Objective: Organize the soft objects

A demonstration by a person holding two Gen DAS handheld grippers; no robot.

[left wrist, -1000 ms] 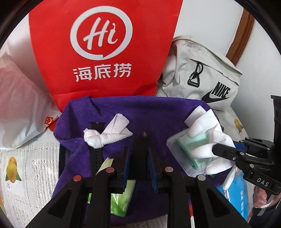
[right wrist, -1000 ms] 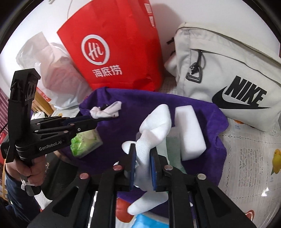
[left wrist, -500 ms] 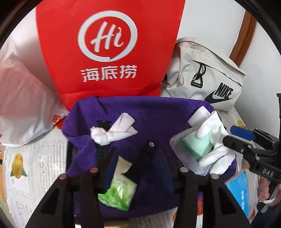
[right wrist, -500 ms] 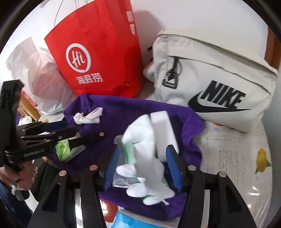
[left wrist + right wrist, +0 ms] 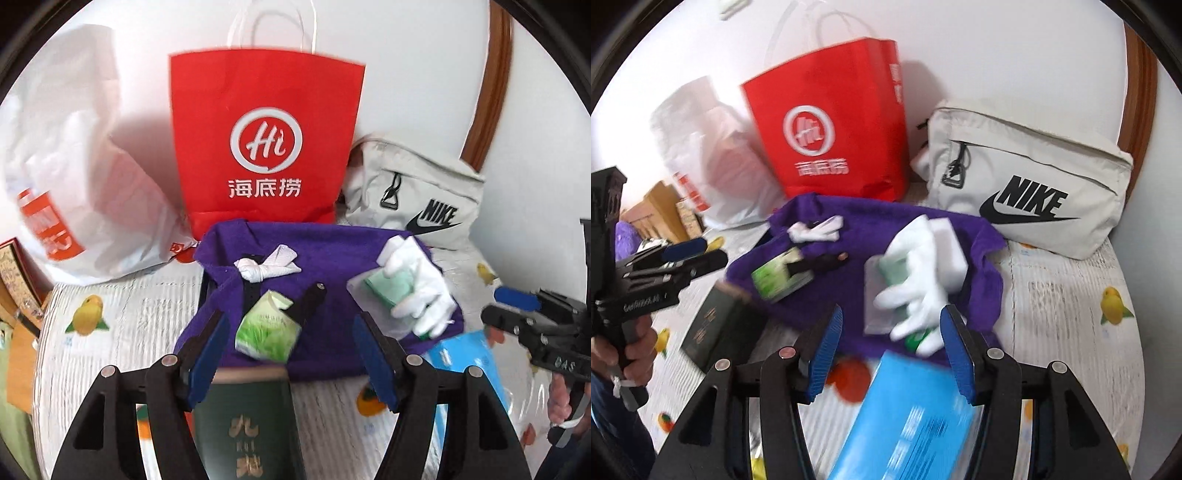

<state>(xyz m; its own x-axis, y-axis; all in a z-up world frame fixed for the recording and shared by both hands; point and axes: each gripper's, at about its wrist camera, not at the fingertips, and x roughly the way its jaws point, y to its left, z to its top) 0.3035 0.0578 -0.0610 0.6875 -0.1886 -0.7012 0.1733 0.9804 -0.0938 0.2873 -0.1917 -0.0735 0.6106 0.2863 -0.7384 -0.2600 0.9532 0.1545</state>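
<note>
A purple cloth [image 5: 332, 254] [image 5: 886, 221] lies spread on the table. On it lie a knotted white cloth [image 5: 264, 266] [image 5: 814, 229], a green tissue pack [image 5: 267, 328] [image 5: 779, 275], a black strap [image 5: 308, 301], a white glove [image 5: 424, 284] [image 5: 916, 291] over a mint green pack [image 5: 388, 288], and a white sponge block [image 5: 947, 243]. My left gripper [image 5: 291, 354] is open and empty, just in front of the tissue pack. My right gripper [image 5: 892, 349] is open and empty, just in front of the glove.
A red paper bag [image 5: 266, 155] [image 5: 831, 133], a white plastic bag [image 5: 81, 184] and a beige Nike bag [image 5: 417, 195] [image 5: 1027, 184] stand behind the cloth. A dark green box [image 5: 245, 424] [image 5: 716, 328] and a blue box [image 5: 912, 417] [image 5: 465, 365] lie in front.
Both grippers opened and pulled back from the cloth. The right let go of the white glove, which now lies on the mint pack. The left let go of the black strap.
</note>
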